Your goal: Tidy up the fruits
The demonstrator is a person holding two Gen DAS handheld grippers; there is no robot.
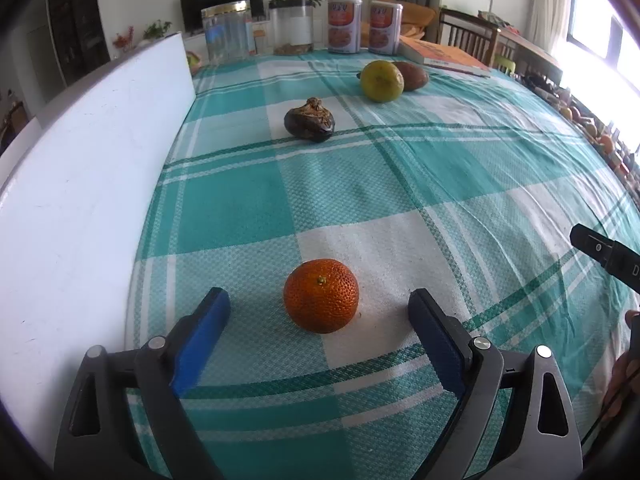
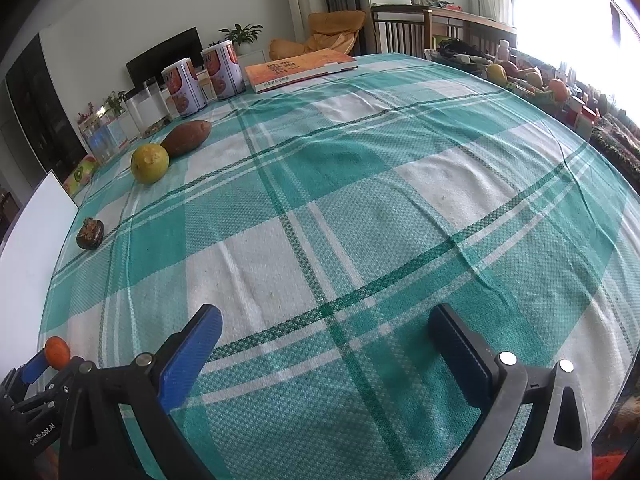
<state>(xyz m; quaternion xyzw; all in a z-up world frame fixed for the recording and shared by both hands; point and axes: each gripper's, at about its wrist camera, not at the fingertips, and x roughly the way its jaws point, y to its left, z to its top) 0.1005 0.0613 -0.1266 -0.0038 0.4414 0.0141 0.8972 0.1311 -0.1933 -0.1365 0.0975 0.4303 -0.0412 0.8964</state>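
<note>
Faintly, "GenRobot.AI" on left gripper (image 2: pixel 36 364)

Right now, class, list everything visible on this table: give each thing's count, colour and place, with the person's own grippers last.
round orange mandarin: 1, orange, between left fingers
shrivelled dark fruit: 1, blackish-brown, mid-table
round yellow-green citrus: 1, far side
oval brown fruit: 1, touching citrus
printed tins: 2, white-orange, far edge
clear jar: 1, gold lid, far edge
orange book: 1, far edge
checked tablecloth: 1, teal-white
white board: 1, left edge
left gripper: open
right gripper: open, empty
</note>
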